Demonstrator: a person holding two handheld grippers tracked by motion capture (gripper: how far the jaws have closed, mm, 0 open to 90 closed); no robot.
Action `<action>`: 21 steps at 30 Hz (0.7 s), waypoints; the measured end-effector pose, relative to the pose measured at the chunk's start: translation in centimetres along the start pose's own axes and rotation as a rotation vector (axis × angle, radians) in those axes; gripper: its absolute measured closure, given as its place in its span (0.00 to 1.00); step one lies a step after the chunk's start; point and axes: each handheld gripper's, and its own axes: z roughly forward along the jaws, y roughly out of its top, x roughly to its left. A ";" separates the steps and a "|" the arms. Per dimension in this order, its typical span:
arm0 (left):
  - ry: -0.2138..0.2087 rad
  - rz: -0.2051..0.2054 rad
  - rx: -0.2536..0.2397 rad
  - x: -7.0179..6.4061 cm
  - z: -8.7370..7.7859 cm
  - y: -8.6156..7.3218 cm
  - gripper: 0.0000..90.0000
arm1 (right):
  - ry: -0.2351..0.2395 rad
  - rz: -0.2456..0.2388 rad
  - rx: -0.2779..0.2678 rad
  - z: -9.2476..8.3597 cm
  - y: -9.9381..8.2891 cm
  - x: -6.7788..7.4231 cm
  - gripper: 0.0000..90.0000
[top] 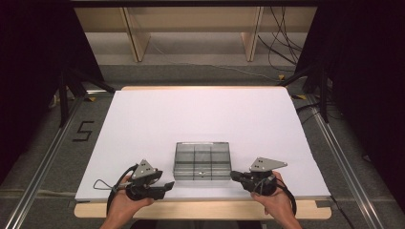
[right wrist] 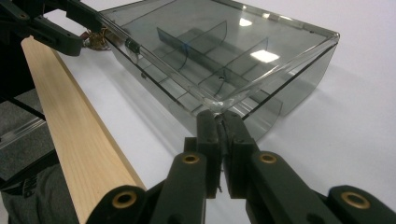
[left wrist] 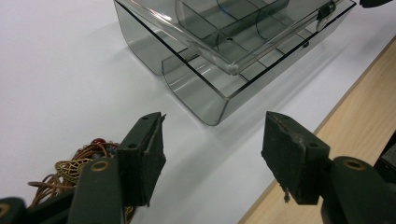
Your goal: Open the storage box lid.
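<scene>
Your left gripper [top: 168, 185] sits at the near left of the white sheet [top: 200, 114], jaws spread wide, nothing between the pads. A small coil of copper-coloured wire [left wrist: 77, 170] lies just beside and under its left jaw. Ahead of the jaws and a little to their right stands the smoked clear compartment box [top: 203, 161], its near corner close but apart from the tips.

The box has inner dividers, and the compartments look empty from here. The lid appears down, and a small dark latch [right wrist: 132, 45] shows on its near rim.

Your right gripper [top: 234, 176] is at the box's other near corner. Its jaws are pressed together, tips right at the lid's corner edge [right wrist: 215, 105]; whether they pinch the rim or merely touch it, you can't tell from these views.

Risks, as judged:
- The box is light, on a smooth sheet. Push with the closed right tips and it likely skids towards the left gripper rather than opening.
- Prying at one corner only could twist the lid against the latch.
- The left jaws, if closed here, could snag the wire.
- The bare wooden table edge [top: 200, 210] is just behind both grippers; dragging the box back risks tipping it off.
</scene>
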 end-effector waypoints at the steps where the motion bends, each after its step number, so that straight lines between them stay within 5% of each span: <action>1: 0.006 0.010 0.010 0.1 -0.1 0.0 0.42 | 0.000 0.000 0.000 0.0 0.0 0.0 0.97; 8: 0.022 -0.005 -0.008 0.3 -0.3 0.3 0.40 | 0.002 0.008 -0.033 -0.1 0.6 0.0 0.94; 13: 0.029 -0.027 -0.031 0.3 -0.4 0.7 0.36 | -0.007 -0.034 -0.070 0.1 1.0 -0.5 0.92; 15: 0.036 -0.032 -0.044 0.6 -0.6 1.3 0.34 | 0.026 0.020 -0.072 0.1 1.3 -0.4 0.91; 21: 0.047 -0.008 -0.069 0.8 -0.3 2.8 0.33 | -0.004 -0.024 -0.084 0.3 1.9 -0.6 0.91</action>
